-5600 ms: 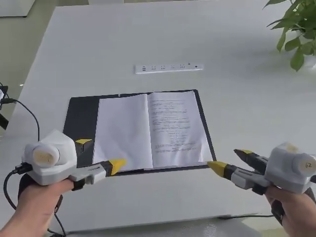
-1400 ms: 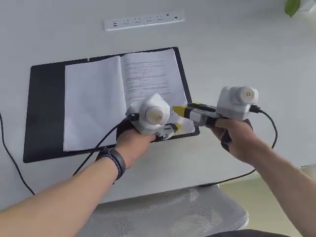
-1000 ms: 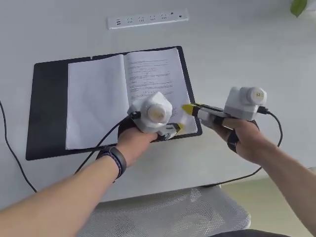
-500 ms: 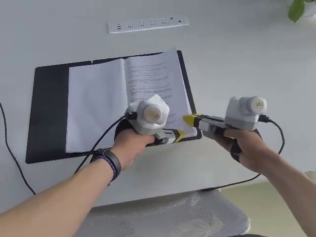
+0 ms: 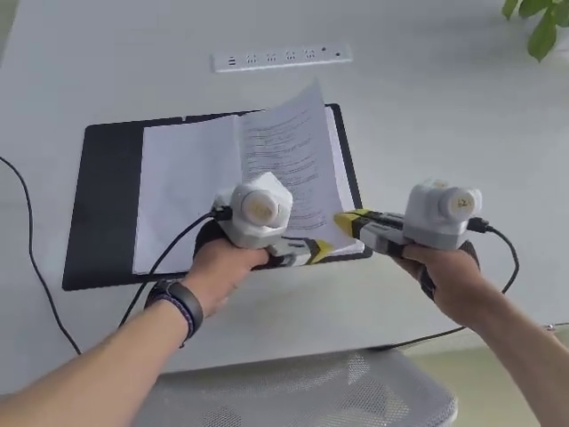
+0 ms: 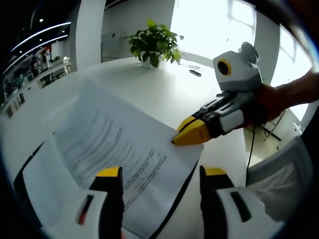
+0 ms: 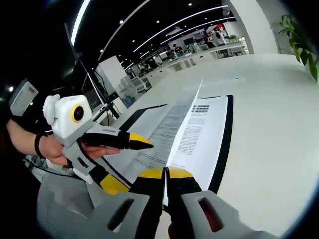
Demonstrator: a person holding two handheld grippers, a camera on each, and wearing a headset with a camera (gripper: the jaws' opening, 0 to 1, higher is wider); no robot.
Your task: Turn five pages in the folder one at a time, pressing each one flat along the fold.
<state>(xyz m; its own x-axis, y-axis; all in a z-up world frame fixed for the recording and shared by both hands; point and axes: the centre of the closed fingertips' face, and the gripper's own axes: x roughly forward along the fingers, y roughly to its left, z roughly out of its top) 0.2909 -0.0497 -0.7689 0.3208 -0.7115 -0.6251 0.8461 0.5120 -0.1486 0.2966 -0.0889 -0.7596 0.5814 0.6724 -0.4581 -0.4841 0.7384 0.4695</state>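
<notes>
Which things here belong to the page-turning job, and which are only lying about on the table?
For the job:
- black folder
- lifted page, pinched at its corner by the right tool
- left tool, open near that page

Lying about:
- power strip
- plant

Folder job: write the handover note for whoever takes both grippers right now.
Right gripper: jaws shut on the lower corner of the printed page, which is lifted off the open folder.
Left gripper: open, jaws by the same page's lower edge, not gripping.
Done: page raised.
Left: swing it over to the left side, press flat along the fold, then the remaining pages. Count so far unknown.
</notes>
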